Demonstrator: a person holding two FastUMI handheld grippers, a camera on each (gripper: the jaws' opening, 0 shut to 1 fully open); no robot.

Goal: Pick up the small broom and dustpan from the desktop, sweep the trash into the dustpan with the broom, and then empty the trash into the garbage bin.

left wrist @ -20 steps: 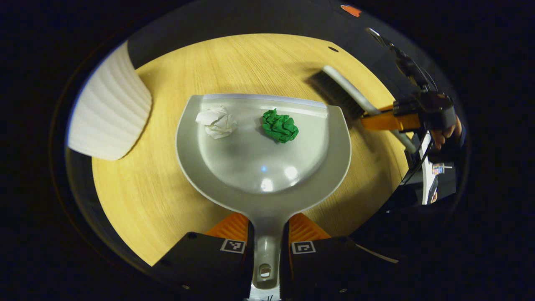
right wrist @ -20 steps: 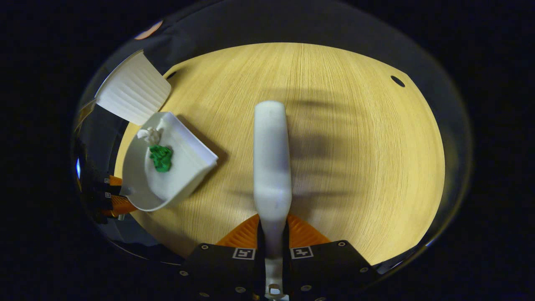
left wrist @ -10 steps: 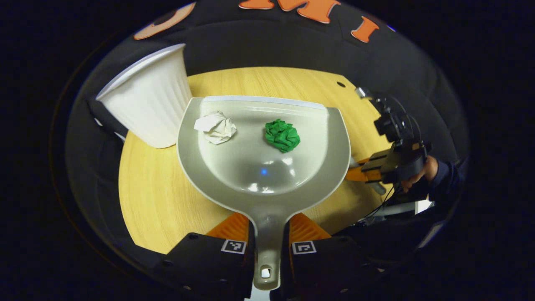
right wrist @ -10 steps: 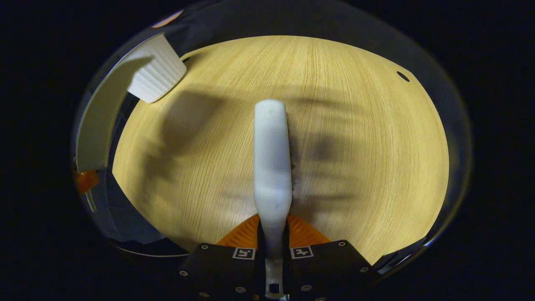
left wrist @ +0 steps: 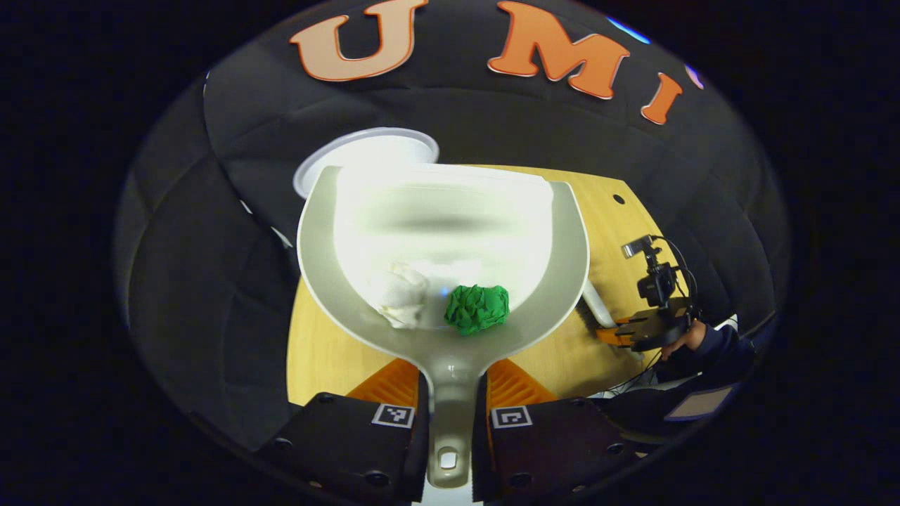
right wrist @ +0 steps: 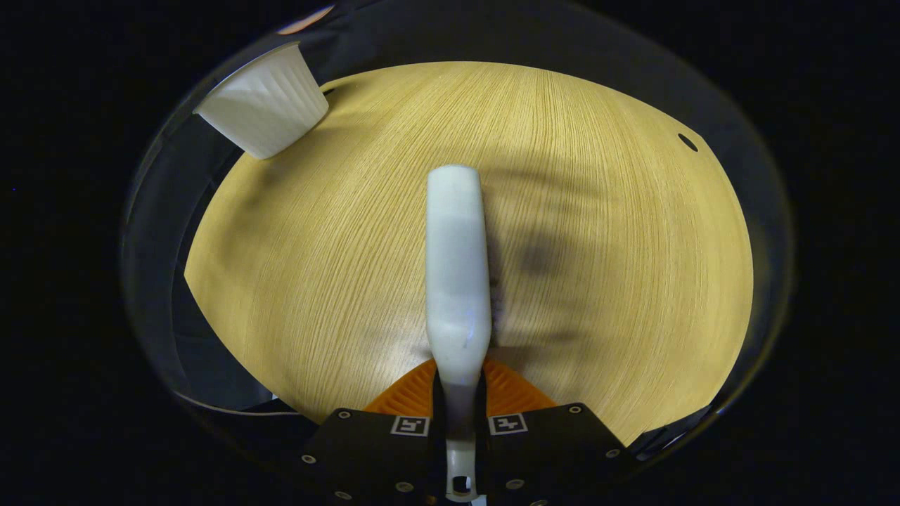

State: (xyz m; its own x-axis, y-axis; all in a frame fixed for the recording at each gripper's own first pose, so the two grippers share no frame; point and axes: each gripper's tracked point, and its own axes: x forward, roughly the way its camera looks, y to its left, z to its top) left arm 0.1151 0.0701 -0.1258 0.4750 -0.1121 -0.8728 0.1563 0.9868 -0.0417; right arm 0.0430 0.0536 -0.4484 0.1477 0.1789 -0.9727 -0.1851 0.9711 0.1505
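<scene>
While the dustpan (left wrist: 562,253) is tilted up in the left gripper view, it covers most of the white garbage bin (left wrist: 365,151) behind it, and the white paper wad (left wrist: 401,303) blurs into glare beside the green paper wad (left wrist: 478,308) near the handle. The left gripper (left wrist: 450,429) is clamped on the dustpan handle. The right gripper (right wrist: 460,422) is closed on the broom (right wrist: 457,267) handle, held level over the table (right wrist: 619,267), bristles hidden beneath.
</scene>
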